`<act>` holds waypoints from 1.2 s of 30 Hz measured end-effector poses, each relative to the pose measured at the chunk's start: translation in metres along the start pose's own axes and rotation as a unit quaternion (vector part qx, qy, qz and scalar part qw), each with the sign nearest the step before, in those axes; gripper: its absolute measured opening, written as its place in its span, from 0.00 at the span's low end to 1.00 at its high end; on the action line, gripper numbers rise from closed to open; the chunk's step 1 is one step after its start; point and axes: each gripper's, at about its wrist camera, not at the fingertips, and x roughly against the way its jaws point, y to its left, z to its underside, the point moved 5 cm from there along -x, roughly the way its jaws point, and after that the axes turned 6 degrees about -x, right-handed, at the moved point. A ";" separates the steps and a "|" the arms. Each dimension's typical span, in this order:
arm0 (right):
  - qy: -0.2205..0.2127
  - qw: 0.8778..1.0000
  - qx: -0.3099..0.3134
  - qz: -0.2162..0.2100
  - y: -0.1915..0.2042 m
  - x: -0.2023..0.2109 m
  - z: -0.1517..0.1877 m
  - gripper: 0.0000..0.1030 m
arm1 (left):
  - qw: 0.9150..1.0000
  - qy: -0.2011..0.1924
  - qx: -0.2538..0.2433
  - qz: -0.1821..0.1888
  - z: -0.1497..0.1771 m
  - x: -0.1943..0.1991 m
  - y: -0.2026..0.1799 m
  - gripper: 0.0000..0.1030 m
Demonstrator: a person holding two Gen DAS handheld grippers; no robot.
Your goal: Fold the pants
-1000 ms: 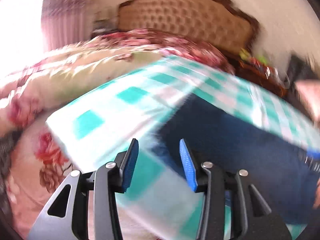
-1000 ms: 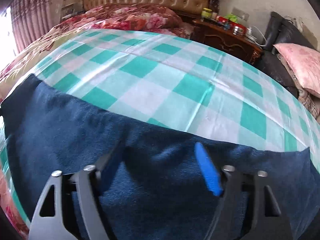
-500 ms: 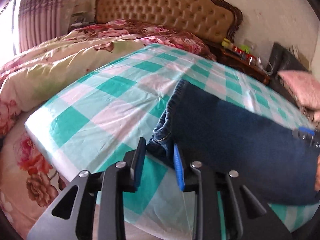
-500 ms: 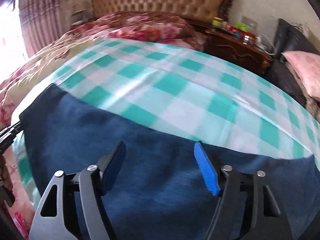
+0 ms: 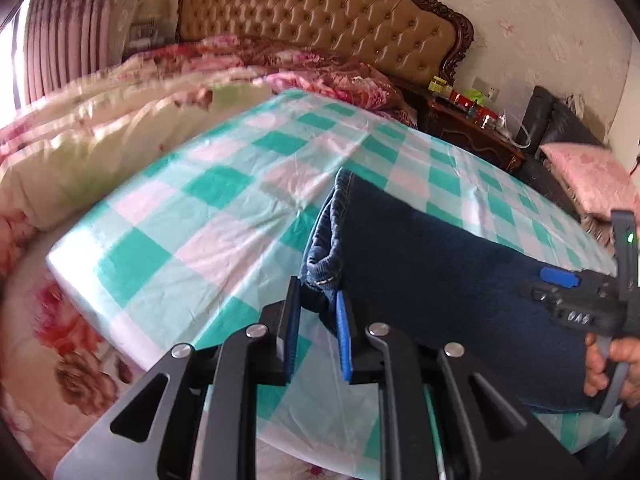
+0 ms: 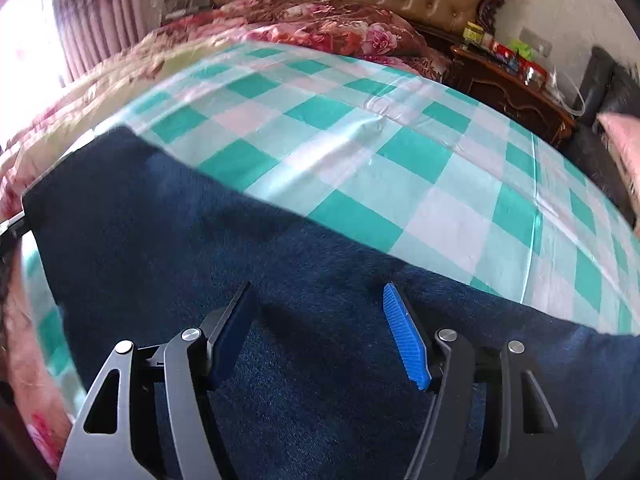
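Note:
Dark blue denim pants (image 5: 440,280) lie stretched across the green-and-white checked sheet (image 5: 224,216) on the bed. Their bunched, stitched end (image 5: 324,256) points toward my left gripper (image 5: 318,304). That gripper's jaws are closing, and the blue pads pinch the lowest fold of this end. In the right wrist view the pants (image 6: 280,280) fill the lower half of the picture. My right gripper (image 6: 316,312) hangs open just over the middle of the cloth, with nothing clamped. From the left wrist view the right gripper (image 5: 560,280) shows at the right edge, held by a hand (image 5: 612,364).
A floral quilt (image 5: 100,128) is heaped on the left side of the bed, under a tufted headboard (image 5: 320,16). A dark nightstand (image 5: 472,128) with small items and a pink pillow (image 5: 588,176) stand to the right. The mattress edge (image 5: 100,304) drops off near my left gripper.
The left jaws have narrowed from wide apart to pinching the pants' end. The right gripper has slid sideways over the pants, and its jaws have come in a little.

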 end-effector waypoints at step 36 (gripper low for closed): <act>0.077 0.914 -0.351 -0.186 -0.218 0.092 0.102 0.68 | 0.858 -0.073 -0.507 -0.046 0.116 0.037 -0.384 0.19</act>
